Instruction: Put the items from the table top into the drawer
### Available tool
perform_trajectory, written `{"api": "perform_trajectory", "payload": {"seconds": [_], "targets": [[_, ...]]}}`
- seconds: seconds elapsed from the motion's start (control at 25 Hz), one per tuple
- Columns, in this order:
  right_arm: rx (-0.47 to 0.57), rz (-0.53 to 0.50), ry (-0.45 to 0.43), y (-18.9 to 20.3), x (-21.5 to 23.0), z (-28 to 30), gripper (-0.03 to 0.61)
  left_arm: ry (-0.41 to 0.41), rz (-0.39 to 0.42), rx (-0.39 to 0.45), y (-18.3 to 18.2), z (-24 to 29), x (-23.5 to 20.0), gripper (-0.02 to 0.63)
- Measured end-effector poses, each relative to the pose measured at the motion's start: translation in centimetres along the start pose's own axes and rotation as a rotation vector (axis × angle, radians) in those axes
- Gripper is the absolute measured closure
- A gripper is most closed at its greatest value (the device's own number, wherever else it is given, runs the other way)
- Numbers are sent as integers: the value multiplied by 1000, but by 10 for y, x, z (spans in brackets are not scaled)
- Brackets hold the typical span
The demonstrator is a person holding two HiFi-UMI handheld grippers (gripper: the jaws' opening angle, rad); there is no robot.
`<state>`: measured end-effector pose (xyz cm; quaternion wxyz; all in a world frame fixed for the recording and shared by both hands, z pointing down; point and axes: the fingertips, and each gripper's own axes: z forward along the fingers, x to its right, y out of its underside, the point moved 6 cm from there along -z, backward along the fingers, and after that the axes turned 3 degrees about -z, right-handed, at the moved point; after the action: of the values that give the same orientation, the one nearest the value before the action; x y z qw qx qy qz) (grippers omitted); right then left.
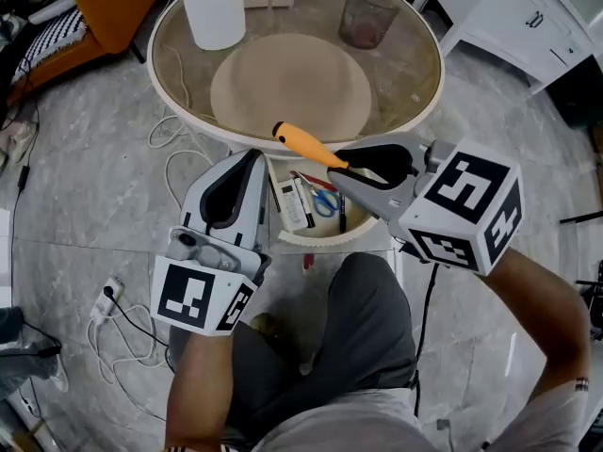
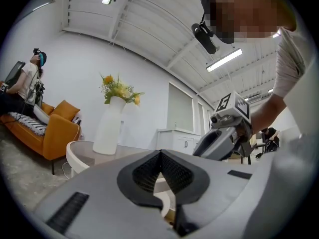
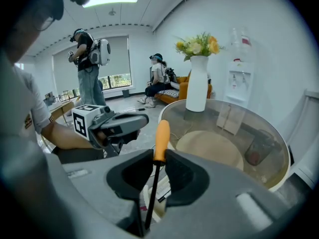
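Holding the screwdriver (image 1: 306,146) over the drawer (image 1: 325,237)
Our right gripper (image 1: 344,166) clenched its shaft, handle pointing toward the table; our left gripper (image 1: 252,158) was closed, empty.

orange sofa (image 2: 60,128), flower vase (image 2: 109,126), white cabinet (image 1: 513,17)

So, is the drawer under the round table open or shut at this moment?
Open. The drawer sticks out from under the table, and blue scissors lie visible inside it.
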<state>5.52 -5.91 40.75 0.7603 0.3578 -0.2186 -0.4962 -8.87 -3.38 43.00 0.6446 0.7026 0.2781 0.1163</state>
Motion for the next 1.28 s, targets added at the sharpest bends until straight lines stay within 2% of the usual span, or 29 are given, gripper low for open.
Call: {"api": "perform_trajectory", "payload": {"seconds": [0.2,0.44,0.8,1.28], "targets": [[-19,-33,-48,21,-23,-2,503,6,20,-4,2,-2,5,614],[-80,16,-67,70,-32,16,503,21,26,-10,10,-8,12,614],[-136,85,20,137,-13,63,503,52,18,-32,29,-3,22,614],[-175,175,133,207,21,124,503,100,11,-109,61,5,30,614]]}}
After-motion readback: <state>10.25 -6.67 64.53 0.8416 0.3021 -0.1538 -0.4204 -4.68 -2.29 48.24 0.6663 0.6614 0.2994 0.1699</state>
